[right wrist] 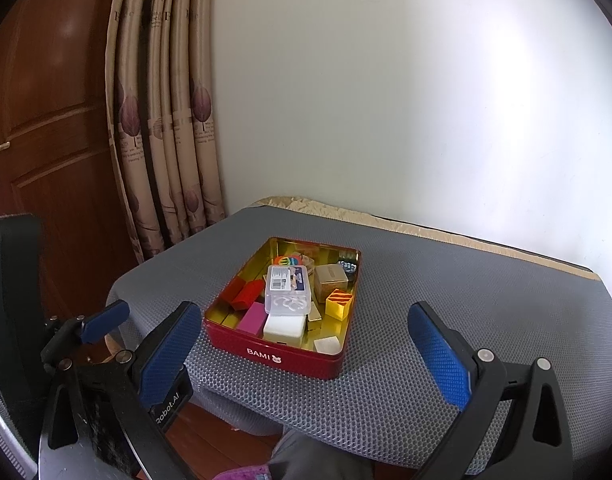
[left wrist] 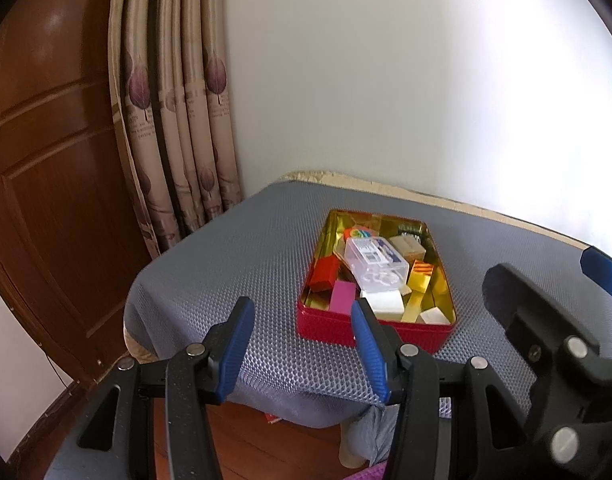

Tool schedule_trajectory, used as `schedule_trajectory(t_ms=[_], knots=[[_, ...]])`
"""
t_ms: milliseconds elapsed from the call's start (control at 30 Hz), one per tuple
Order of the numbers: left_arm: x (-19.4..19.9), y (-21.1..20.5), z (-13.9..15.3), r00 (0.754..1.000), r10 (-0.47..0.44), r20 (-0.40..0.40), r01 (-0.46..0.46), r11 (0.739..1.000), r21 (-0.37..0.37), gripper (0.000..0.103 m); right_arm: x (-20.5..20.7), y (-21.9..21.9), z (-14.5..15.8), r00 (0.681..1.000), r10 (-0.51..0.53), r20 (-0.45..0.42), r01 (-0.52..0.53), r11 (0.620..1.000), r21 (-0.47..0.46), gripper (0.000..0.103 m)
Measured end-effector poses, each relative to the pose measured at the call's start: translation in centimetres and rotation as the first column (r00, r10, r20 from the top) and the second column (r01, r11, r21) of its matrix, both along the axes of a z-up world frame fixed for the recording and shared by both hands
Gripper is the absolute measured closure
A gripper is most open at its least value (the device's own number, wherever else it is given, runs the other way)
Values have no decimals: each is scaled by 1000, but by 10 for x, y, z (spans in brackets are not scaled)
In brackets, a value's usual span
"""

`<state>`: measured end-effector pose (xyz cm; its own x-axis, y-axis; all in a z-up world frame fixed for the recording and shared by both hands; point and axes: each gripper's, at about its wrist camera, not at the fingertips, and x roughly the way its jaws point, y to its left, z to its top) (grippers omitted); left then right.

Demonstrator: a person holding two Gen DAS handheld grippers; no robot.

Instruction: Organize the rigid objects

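A red tin [left wrist: 334,328] [right wrist: 242,346] with a gold inside stands on the grey mesh-covered table [left wrist: 234,248] [right wrist: 446,300]. It holds several small rigid things: a clear plastic case [left wrist: 376,266] [right wrist: 287,292], a red block [left wrist: 324,274] [right wrist: 248,294], a pink block [left wrist: 342,298] [right wrist: 253,319], white blocks [left wrist: 386,304] [right wrist: 284,327] and a gold-orange cube [right wrist: 339,303]. My left gripper [left wrist: 302,348] is open and empty, in front of the tin's near left corner. My right gripper [right wrist: 306,356] is open and empty, in front of the tin; it also shows at the right of the left wrist view [left wrist: 546,276].
A patterned curtain [left wrist: 178,120] [right wrist: 162,120] and a brown wooden door [left wrist: 46,160] [right wrist: 46,120] stand to the left. A white wall is behind the table. Wooden floor [left wrist: 246,440] shows below the near table edge. The left gripper appears at the left of the right wrist view [right wrist: 102,320].
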<state>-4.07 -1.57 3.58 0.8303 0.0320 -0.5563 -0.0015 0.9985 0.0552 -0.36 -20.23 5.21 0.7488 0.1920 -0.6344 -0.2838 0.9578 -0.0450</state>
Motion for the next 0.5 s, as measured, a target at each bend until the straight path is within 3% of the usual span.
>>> schedule_trajectory(t_ms=[200,500], knots=[[-10,0,12,998,7,62,-7,1000,-3,47,-9,2,13,999,7,54,-7,1000,7,1],[-13,-1,15,998,3,64,-3,1000,-7,47,-11,3,16,998,9,62,-10,1000,8,1]])
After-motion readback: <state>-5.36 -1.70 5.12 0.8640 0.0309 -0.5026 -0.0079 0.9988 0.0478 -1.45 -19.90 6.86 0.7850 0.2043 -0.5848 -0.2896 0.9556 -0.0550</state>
